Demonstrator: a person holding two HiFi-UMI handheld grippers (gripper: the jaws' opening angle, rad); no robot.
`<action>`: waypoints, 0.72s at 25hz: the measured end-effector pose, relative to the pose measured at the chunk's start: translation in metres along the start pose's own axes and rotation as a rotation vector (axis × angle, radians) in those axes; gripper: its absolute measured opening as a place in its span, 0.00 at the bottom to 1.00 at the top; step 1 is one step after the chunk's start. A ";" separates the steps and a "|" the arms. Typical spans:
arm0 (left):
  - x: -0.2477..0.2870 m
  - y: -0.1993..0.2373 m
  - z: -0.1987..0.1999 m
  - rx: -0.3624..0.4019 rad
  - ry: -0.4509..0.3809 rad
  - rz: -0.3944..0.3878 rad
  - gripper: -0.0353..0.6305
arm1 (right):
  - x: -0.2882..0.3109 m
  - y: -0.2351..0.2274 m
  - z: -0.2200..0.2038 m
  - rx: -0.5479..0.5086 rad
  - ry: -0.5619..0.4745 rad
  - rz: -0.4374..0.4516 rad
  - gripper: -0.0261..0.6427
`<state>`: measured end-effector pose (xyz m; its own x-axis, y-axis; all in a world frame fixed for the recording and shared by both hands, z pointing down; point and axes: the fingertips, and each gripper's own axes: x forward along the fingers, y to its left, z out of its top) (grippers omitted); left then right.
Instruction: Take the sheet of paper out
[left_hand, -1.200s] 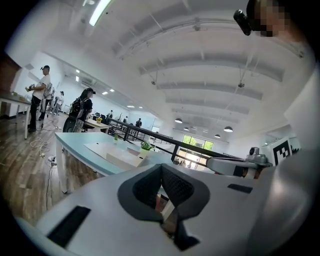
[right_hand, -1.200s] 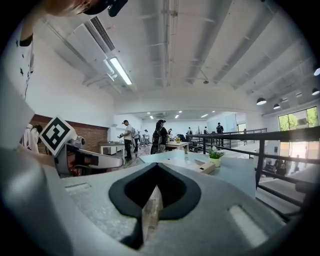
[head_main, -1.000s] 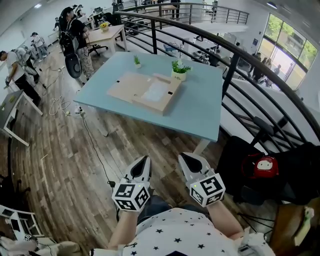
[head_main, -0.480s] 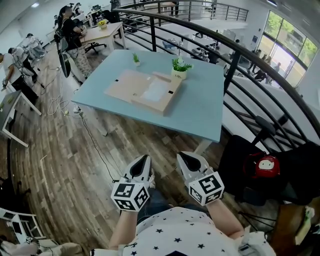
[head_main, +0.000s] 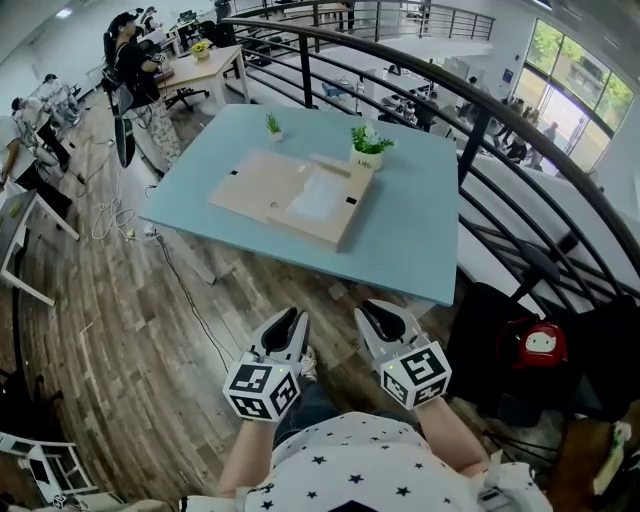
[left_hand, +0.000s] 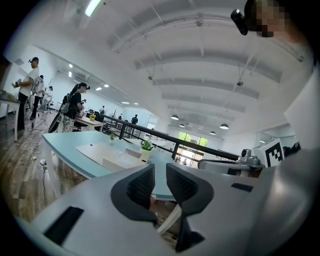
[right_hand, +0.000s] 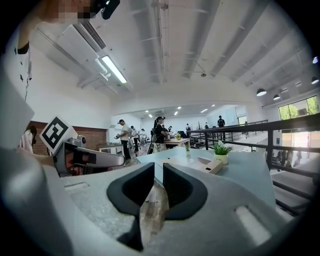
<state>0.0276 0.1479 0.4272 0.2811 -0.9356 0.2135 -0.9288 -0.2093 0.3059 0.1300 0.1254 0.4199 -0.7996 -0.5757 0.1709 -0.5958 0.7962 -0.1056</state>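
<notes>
A flat, opened cardboard box (head_main: 262, 183) lies on the light blue table (head_main: 420, 235), with a white sheet of paper (head_main: 318, 194) in its tray part. Both grippers hover over the wooden floor, short of the table's near edge and well away from the box. My left gripper (head_main: 288, 326) (left_hand: 160, 175) is opening its jaws with a clear gap and nothing between them. My right gripper (head_main: 378, 318) (right_hand: 158, 175) is opening too, showing a narrow empty gap. The box (left_hand: 107, 156) (right_hand: 210, 165) shows far ahead in both gripper views.
A potted plant (head_main: 368, 143) stands beside the box's far right corner, and a smaller plant (head_main: 273, 123) sits at the table's back. A black railing (head_main: 480, 130) curves along the right. A red bag (head_main: 540, 345) lies on dark things at right. People (head_main: 125, 55) work at back left.
I have stepped toward the table with both grippers, so the table and box look nearer and larger. Neither gripper has touched anything.
</notes>
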 end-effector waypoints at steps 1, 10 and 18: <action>0.006 0.006 0.004 0.001 0.003 -0.004 0.16 | 0.009 -0.003 0.002 0.000 0.000 -0.002 0.10; 0.061 0.069 0.047 0.000 0.013 -0.030 0.21 | 0.093 -0.032 0.032 -0.004 0.008 -0.023 0.17; 0.110 0.117 0.090 0.005 0.018 -0.057 0.23 | 0.163 -0.055 0.058 0.015 0.016 -0.031 0.24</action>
<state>-0.0720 -0.0055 0.4034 0.3378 -0.9168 0.2128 -0.9124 -0.2636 0.3130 0.0275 -0.0230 0.3970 -0.7792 -0.5972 0.1901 -0.6218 0.7747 -0.1148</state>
